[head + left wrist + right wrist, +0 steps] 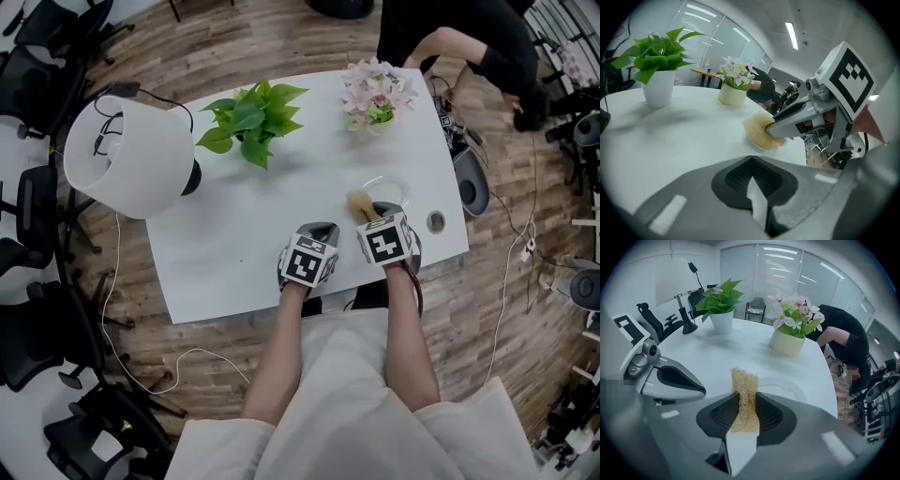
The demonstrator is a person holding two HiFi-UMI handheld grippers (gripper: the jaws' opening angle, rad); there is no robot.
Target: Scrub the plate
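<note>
1. We pinch the loofah scrubber (743, 389) between the jaws of the right gripper (742, 420), with its frayed end poking forward.
2. The clear plate (785, 390) lies on the white table (272, 206), just beyond that tip; we cannot tell whether they touch.
3. The left gripper (754, 185) sits alongside, jaws pressed together on nothing.
4. We judge scrubbing is only starting. Next we press the scrubber onto the plate and rub, perhaps steadying the rim.
</note>
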